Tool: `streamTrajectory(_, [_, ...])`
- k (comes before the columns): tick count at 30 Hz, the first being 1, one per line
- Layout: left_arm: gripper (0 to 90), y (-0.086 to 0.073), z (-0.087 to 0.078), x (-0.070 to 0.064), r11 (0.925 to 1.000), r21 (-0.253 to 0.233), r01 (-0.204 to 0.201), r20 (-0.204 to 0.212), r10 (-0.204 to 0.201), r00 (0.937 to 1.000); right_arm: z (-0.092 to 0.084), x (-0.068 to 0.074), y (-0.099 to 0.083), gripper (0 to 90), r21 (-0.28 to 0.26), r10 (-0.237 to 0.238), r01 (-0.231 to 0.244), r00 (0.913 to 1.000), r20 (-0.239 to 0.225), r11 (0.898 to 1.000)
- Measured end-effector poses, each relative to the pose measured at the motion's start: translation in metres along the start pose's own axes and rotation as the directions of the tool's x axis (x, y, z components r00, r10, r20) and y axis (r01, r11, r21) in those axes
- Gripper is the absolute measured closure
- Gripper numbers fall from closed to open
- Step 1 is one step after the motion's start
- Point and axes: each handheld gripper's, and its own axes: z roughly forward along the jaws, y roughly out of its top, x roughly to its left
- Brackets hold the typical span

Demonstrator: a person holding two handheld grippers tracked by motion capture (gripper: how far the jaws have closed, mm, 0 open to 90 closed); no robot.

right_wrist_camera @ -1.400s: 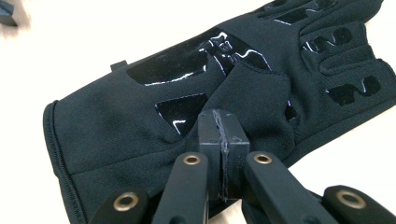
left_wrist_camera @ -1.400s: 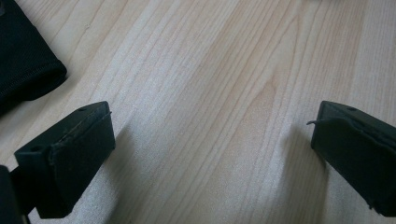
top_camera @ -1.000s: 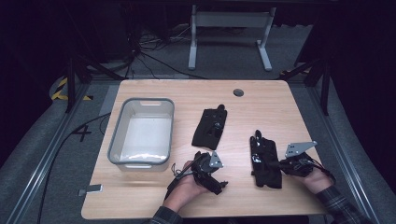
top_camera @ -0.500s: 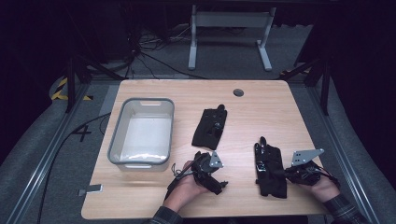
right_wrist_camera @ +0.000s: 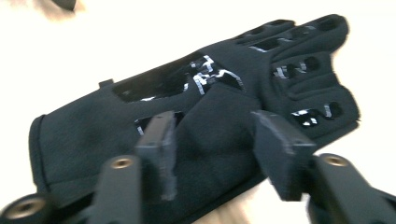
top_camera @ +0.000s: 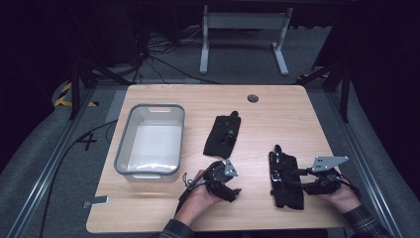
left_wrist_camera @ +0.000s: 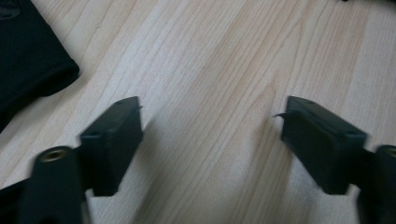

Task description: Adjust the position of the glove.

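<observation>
From above, 2 black gloves lie on the wooden table [top_camera: 297, 106]: one glove [top_camera: 224, 136] mid-table, right of the empty grey bin [top_camera: 148, 173], and a near glove [top_camera: 285, 178] touching the right gripper [top_camera: 303, 178]. The left gripper [top_camera: 233, 191] rests on bare wood.

In the left gripper view, its jaws stand wide apart over the wood, with a glove's cuff [left_wrist_camera: 28, 65] off to one side.

In the right gripper view, the jaws stand partly apart, straddling a raised fold of the glove's [right_wrist_camera: 210, 121] palm; I can't tell whether they pinch it. It looks like a pick-up beginning; next, closing on that fold.
</observation>
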Motion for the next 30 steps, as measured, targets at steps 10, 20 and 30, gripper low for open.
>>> streamTrajectory(10, [75.4,0.020,-0.006,0.015,0.9977,0.001,0.067,0.022,-0.067,0.9975,0.001,-0.002,-0.001,39.9,0.000,0.010,-0.010,0.9999,0.012,1.000])
streamTrajectory(20, [89.8,0.041,-0.004,0.043,0.9923,0.045,0.115,-0.003,-0.115,0.9933,0.002,-0.004,-0.001,37.7,0.006,0.003,-0.004,0.9999,0.015,1.000])
streamTrajectory(30, [89.9,0.062,0.003,0.069,0.9886,0.021,0.149,-0.093,-0.147,0.9848,0.003,-0.004,-0.001,37.4,0.011,0.001,-0.001,0.9999,0.016,1.000])
